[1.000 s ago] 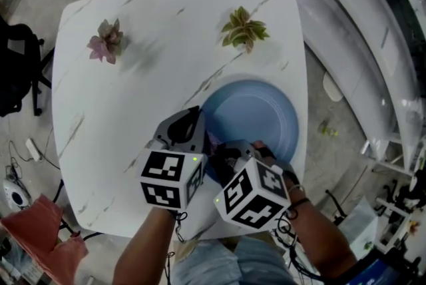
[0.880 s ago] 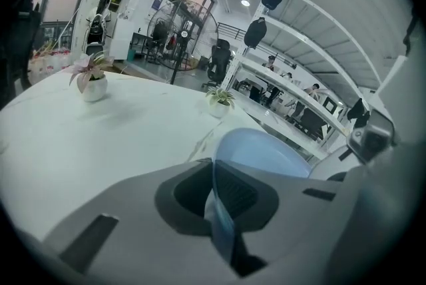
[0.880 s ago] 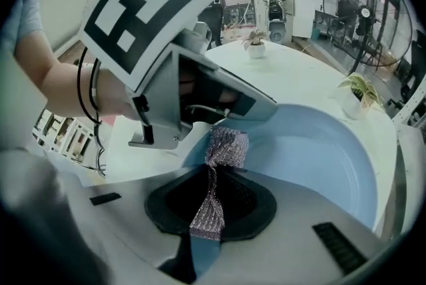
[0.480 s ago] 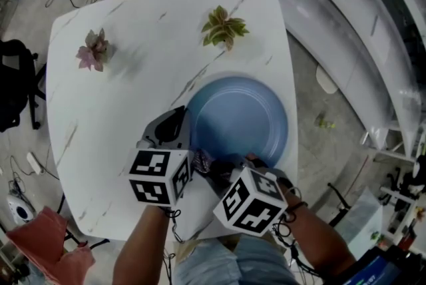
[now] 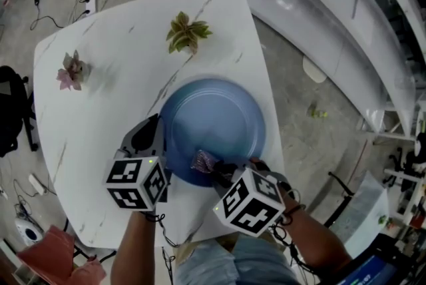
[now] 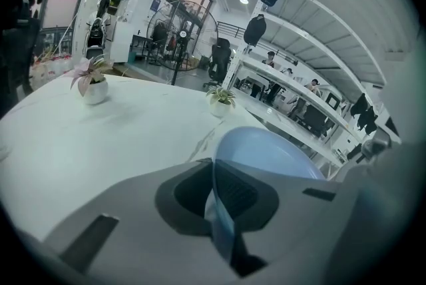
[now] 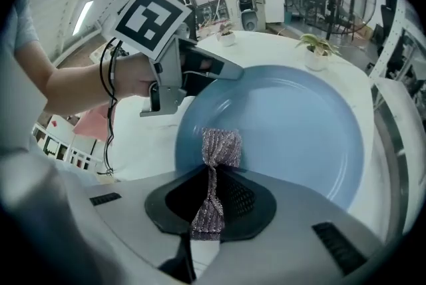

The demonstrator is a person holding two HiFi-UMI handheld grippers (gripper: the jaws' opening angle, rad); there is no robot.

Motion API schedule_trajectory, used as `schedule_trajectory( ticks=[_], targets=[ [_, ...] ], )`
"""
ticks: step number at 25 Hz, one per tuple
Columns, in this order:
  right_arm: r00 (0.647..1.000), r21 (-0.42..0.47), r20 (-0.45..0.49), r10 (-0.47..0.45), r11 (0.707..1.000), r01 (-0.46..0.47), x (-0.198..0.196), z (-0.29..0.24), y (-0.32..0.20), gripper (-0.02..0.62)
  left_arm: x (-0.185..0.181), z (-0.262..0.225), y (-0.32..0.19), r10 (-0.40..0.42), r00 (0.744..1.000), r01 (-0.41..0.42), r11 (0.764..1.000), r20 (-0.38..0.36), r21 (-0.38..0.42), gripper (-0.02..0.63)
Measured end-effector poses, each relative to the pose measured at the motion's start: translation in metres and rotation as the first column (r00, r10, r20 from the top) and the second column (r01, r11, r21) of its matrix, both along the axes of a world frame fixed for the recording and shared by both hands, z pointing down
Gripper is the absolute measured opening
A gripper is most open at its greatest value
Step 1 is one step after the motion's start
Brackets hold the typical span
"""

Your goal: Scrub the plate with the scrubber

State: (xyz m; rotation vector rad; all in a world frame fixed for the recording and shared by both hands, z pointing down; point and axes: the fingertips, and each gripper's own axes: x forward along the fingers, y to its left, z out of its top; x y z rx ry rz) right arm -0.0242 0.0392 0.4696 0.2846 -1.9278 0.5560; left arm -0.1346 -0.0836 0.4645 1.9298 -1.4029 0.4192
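Right, both tools are clamped: one on the plate, one on the scrubber.

My left gripper (image 6: 220, 212) has its jaws pinched in on the rim of the plate (image 5: 219, 118), with only the thin blue edge between them, at the plate's left side. My right gripper (image 7: 208, 205) is closed tight on the scrubber (image 7: 220, 146), a twisted silvery strip. The waist of the strip is squeezed between the jaws, one end sticks out forward and the other hangs back behind them. That forward end lies on the plate's near-left part, just inside the rim and close to where the left gripper bites. The plate sits flat on the white table (image 5: 100, 110), near its right edge, with two small plants (image 5: 186, 32) well apart from it on the far side.
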Motion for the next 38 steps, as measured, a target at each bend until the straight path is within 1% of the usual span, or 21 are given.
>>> schedule_trajectory(
  ticks=[4, 8, 13, 17, 19, 24, 28, 34, 38],
  targets=[
    [0.994, 0.019, -0.011, 0.108, 0.994, -0.107, 0.015, 0.000, -0.012, 0.060, 0.000, 0.000, 0.000, -0.001, 1.000, 0.001, 1.000, -0.001, -0.003, 0.014],
    [0.982, 0.027, -0.005, 0.189, 0.982, -0.189, 0.023, 0.000, -0.024, 0.060, -0.001, 0.000, 0.000, -0.004, 1.000, 0.004, 1.000, -0.002, -0.004, 0.014],
    [0.960, 0.048, 0.010, 0.279, 0.959, -0.279, 0.038, 0.000, -0.044, 0.060, -0.002, 0.000, 0.001, -0.004, 1.000, 0.004, 1.000, -0.005, -0.006, 0.014],
    [0.936, 0.054, 0.002, 0.352, 0.935, -0.352, 0.053, 0.002, -0.060, 0.061, 0.000, 0.000, 0.001, -0.002, 1.000, 0.002, 1.000, -0.008, -0.006, 0.014],
    [0.929, 0.060, -0.002, 0.371, 0.927, -0.370, 0.059, 0.002, -0.069, 0.061, 0.000, -0.001, 0.001, 0.001, 1.000, -0.001, 1.000, -0.010, -0.007, 0.014],
    [0.926, 0.079, -0.023, 0.378, 0.924, -0.375, 0.067, 0.002, -0.089, 0.061, 0.002, 0.000, 0.001, 0.010, 1.000, -0.010, 1.000, -0.020, -0.013, 0.014],
    [0.930, 0.109, -0.052, 0.364, 0.928, -0.357, 0.069, 0.003, -0.106, 0.062, 0.003, 0.000, 0.002, 0.014, 1.000, -0.014, 1.000, -0.026, -0.020, 0.014],
    [0.947, 0.162, -0.086, 0.308, 0.943, -0.292, 0.060, 0.004, -0.134, 0.063, 0.004, 0.000, 0.002, 0.019, 0.999, -0.020, 0.999, -0.034, -0.025, 0.014],
    [0.964, 0.204, -0.112, 0.241, 0.955, -0.215, 0.044, 0.005, -0.146, 0.063, 0.005, 0.000, 0.002, 0.024, 0.999, -0.025, 0.999, -0.044, -0.037, 0.014]
  ],
)
